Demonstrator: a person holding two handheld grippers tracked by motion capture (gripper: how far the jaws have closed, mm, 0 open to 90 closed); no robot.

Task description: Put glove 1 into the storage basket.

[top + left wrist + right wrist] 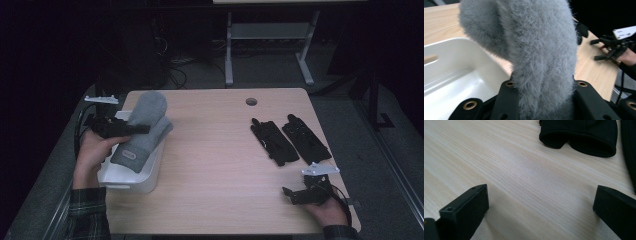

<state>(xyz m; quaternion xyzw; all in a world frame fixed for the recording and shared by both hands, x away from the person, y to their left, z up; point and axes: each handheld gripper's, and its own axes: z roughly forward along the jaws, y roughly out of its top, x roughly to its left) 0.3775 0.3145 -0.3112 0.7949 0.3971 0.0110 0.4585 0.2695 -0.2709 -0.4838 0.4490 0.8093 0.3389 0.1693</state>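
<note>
Nearest the high camera, at about 5 o'clock on the bench [220, 165], the right gripper [290, 195] sits in the person's hand with its jaws spread wide and nothing between them. Its own view confirms this: two black jaws stand far apart over bare wood grain, with the cuff of a black glove [579, 137] lying at 12 o'clock ahead of them. From above, that cuff belongs to a pair of black gloves [290, 139] laid flat side by side at about 3 o'clock, just beyond the right gripper and apart from it.

At 9 o'clock the left gripper [142, 129] is clamped on a grey fuzzy mitten [145, 112], held above the white bin [145, 180] at the bench's left edge. A second grey mitten [140, 147] lies under it, draped over the bin's rim, its small label visible from above. The left gripper view adds the mitten's long fleecy nap [541, 57] pinched between the jaws, the bin's bare white interior [454, 75] at 8 o'clock, and the right gripper [610, 48] far off at 3 o'clock.
</note>
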